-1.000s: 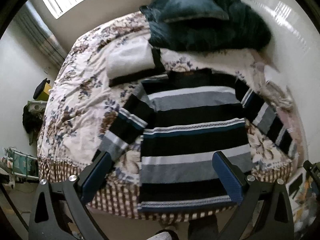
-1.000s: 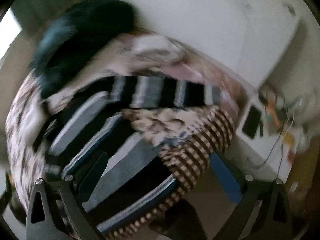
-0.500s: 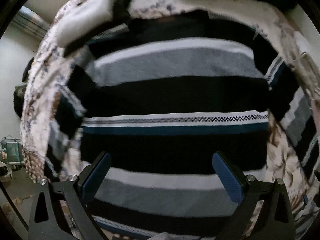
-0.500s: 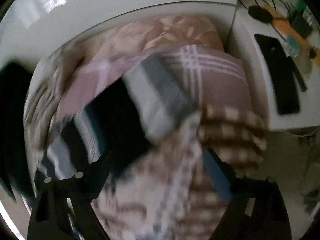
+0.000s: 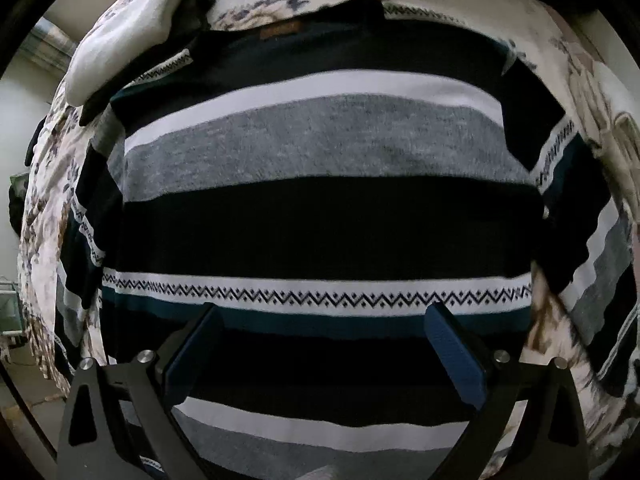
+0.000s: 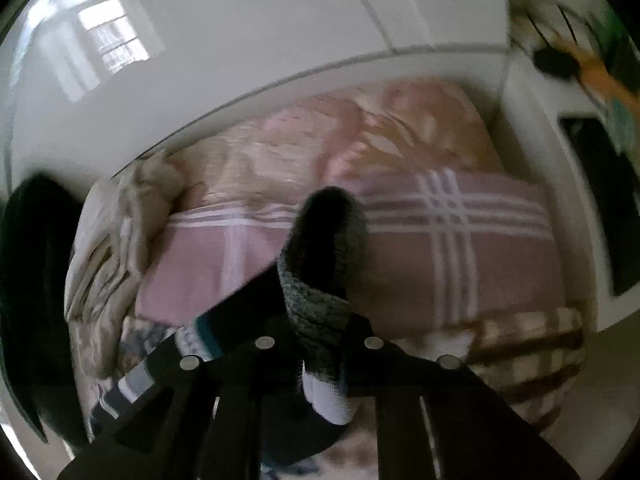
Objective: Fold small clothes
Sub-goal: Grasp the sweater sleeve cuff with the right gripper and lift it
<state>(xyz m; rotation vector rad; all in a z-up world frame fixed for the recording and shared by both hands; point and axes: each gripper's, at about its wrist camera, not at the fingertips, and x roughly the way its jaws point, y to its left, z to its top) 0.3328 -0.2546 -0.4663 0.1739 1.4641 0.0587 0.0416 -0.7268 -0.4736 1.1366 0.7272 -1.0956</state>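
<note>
At the bottom of the right wrist frame my right gripper [image 6: 320,344] is closing its jaws on a bunched fold of the striped sweater [image 5: 320,216], a grey and black cuff end that stands up through the middle of the frame. I think the grip is narrow; if the knit slips out when I lift, the sleeve will fall back and the fold will be crooked. In the left wrist frame my left gripper [image 5: 320,344] is spread wide and holds nothing, just above the lower stripes of the sweater, which lies flat and fills almost the whole picture. If I pinch here I may catch the floral bed cover [image 5: 52,184] under it as well. Farther back, upper left, a white folded cloth [image 5: 128,40] touches the shoulder and could be dragged along. Behind the cuff, the pink checked blanket [image 6: 460,240] lies close, so a wide swing may snag it.
</note>
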